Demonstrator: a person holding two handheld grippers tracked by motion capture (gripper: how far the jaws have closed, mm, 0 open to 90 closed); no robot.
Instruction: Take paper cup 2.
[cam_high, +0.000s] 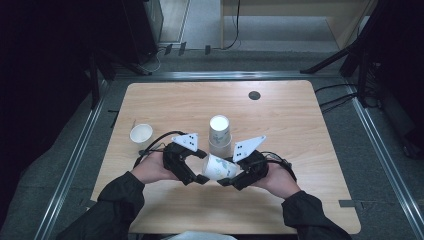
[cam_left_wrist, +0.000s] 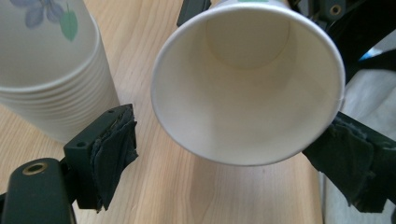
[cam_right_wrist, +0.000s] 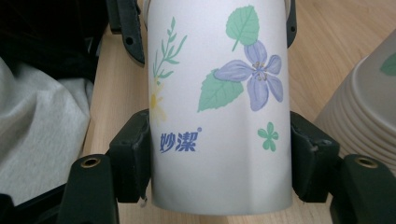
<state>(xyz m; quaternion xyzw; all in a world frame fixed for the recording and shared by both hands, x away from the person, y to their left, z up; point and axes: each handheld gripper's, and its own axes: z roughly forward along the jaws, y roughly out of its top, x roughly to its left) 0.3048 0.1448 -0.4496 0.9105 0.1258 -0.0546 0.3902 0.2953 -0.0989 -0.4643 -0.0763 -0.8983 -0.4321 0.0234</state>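
Observation:
A white paper cup (cam_high: 219, 167) printed with purple flowers and green leaves lies level between my two grippers, just above the near part of the table. My right gripper (cam_high: 227, 181) is shut on the cup (cam_right_wrist: 219, 116) close to its base, with a pad pressing on each side. My left gripper (cam_high: 197, 177) is open around the cup's mouth. In the left gripper view the open rim (cam_left_wrist: 247, 84) faces the camera; the left pad (cam_left_wrist: 114, 154) stands clear of it and the right pad (cam_left_wrist: 345, 163) sits close by the rim.
A stack of upside-down cups (cam_high: 219, 135) of the same print stands just beyond the grippers, mid-table. A single upright cup (cam_high: 141, 134) stands at the left. A dark round disc (cam_high: 254, 95) lies near the wooden table's (cam_high: 300, 130) far edge.

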